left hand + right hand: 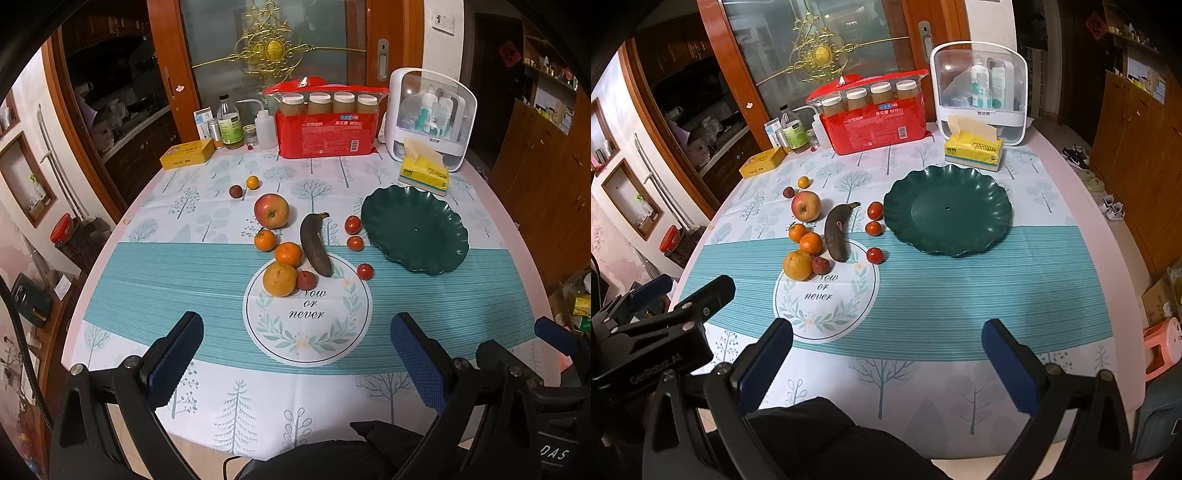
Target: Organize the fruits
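Indoors, patterned tablecloth (147,280) before glass door (229,48).

Left gripper (297,354): fingers spread wide, nothing between them, held above the counter's near edge.
Right gripper (886,360): same pose, just beside the left.

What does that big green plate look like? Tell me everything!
The green plate is dark green, round and shallow, with a wavy scalloped rim like petals. It looks like smooth, slightly shiny plastic, with a tiny hole in the middle. It sits flat on the tablecloth, right of the fruit, with nothing in it. A yellow tissue pack lies just behind it, and two small tomatoes sit close by its left edge.
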A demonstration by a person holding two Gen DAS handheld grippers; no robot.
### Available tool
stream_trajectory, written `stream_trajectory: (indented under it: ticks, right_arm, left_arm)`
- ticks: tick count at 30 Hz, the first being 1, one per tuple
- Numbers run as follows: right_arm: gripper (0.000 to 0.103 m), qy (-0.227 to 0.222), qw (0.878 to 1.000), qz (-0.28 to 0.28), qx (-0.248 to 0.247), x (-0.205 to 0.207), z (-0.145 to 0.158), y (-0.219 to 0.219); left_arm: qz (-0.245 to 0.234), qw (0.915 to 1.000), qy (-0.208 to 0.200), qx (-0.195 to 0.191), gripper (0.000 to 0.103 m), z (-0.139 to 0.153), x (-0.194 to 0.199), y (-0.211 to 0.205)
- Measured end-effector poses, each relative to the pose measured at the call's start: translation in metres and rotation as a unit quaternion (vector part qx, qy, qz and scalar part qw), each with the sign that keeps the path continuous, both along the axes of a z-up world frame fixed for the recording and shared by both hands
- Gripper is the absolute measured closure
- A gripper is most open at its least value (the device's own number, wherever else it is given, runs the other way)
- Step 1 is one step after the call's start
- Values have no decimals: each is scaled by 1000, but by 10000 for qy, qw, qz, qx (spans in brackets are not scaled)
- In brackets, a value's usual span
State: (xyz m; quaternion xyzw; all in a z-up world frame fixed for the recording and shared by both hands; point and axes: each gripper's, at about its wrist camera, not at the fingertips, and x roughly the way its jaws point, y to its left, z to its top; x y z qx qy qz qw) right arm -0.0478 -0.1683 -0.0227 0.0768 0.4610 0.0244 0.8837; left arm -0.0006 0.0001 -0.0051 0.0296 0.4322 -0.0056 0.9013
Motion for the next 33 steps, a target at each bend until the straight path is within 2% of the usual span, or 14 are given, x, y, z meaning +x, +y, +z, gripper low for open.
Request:
stream_trajectory:
  ticks: [9,21,33]
  right_arm:
    - [0,29,10000,85,17,4,10,-4]
    - [0,137,9998,108,-39,-6,-5,1]
    - [0,132,9993,259,-245,4,-8,13]
  left_arm:
    - [138,9999,12,5,2,-4,-12,5]
    - [176,9998,60,-60,2,-4,-19,5]
    - [238,9993,295,-40,2,-9,-9,13]
